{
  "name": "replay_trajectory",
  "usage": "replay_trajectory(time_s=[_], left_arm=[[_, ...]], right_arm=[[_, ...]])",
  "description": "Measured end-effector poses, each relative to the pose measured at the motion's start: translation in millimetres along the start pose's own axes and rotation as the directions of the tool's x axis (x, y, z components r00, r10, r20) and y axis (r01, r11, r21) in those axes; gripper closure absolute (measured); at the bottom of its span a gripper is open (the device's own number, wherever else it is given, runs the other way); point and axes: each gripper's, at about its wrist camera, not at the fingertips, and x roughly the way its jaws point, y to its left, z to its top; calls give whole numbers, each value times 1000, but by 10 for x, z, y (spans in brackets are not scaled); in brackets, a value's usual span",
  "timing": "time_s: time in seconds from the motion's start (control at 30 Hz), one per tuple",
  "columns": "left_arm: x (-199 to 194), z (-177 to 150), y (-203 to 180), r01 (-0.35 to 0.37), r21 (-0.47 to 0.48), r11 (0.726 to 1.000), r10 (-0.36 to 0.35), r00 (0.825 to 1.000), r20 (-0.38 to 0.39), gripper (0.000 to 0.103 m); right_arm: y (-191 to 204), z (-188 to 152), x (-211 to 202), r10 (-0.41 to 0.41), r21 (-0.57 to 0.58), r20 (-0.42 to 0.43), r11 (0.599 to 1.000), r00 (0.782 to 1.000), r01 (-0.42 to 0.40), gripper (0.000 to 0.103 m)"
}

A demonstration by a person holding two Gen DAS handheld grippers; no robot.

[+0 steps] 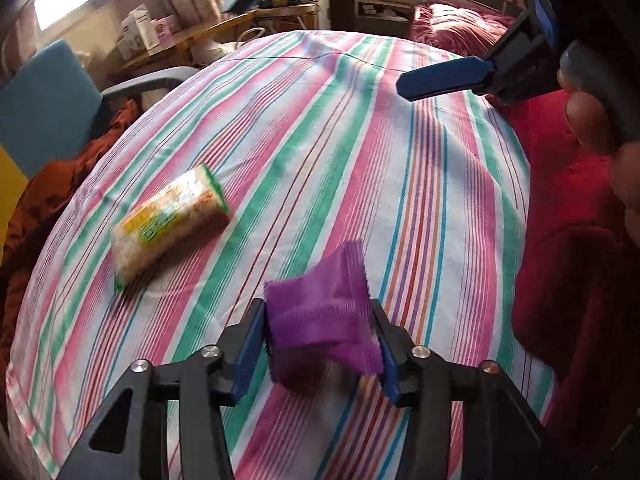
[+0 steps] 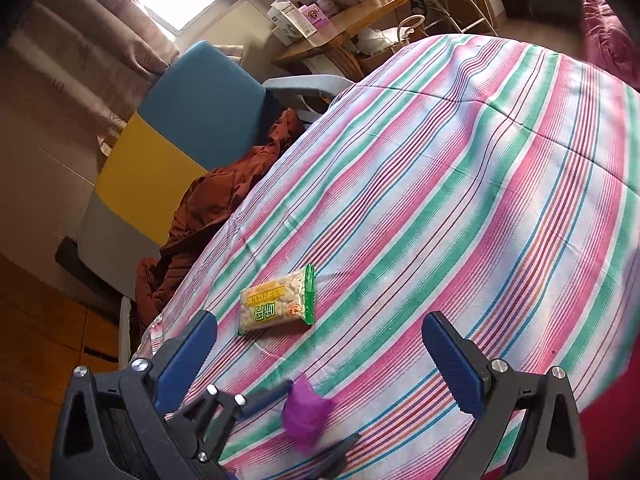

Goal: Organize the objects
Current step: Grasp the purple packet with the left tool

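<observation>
A bench covered by a striped cloth (image 1: 360, 128) in pink, green, white and blue fills both views. In the left wrist view, the left gripper (image 1: 320, 344) is clenched on a small purple packet (image 1: 320, 312), with a blue pad pressing each side of the crinkled wrapper. The packet sits near the front edge of the bench and is blurred, so I cannot tell whether it rests on the cloth or is lifted just off it. To its left, well apart, a snack pack (image 1: 168, 220) with yellow and green print lies flat on the cloth. In the right wrist view, the right gripper (image 2: 320, 364) hangs above the bench with its fingers (image 2: 452, 364) spread wide and nothing between them. From this side the purple packet (image 2: 306, 416) shows low in the picture, held in the left gripper (image 2: 304, 424), and the snack pack (image 2: 278, 306) lies beyond it. In the left wrist view the right gripper's finger (image 1: 444, 76) shows at upper right, with part of a hand (image 1: 592, 128) behind it. A blue chair (image 2: 208, 112) with a rust-coloured garment (image 2: 208, 208) draped on it stands beside the bench.
</observation>
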Motion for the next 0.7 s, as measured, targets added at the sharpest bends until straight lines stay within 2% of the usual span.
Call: replay_trajectory(time_s=[0.03,0.1,0.2,0.33,0.4,0.5,0.7], left_arm=[[-42,-75,52,11,-52,999,-11,1000,-1,63],[-142,-261,173,41,-179,983,-40,999,7,65],[-303,-553,277,48,-308,950,-41,999,29,66],[-478,-821,252,28,-401,916,-16,999,33,66],[-556,-961,269,46,-457,888,-35,999,32,66],[-609,-926,292,81,-517,852,-77,997,30,66],[-427,-464,288,171,-627,760,-180,982,50,66]], right_arm=[[6,-4,1,1,-3,-1,1000,1000,-1,0],[16,-13,2,0,-8,-2,1000,1000,0,0],[15,-19,9,-1,-9,-7,1000,1000,1,0],[23,-35,52,-7,-18,-26,1000,1000,7,0],[28,-46,71,-14,-22,-35,1000,999,13,0],[52,-60,80,-22,-35,-36,999,999,21,0],[34,-43,-7,-39,-31,7,999,999,39,0]])
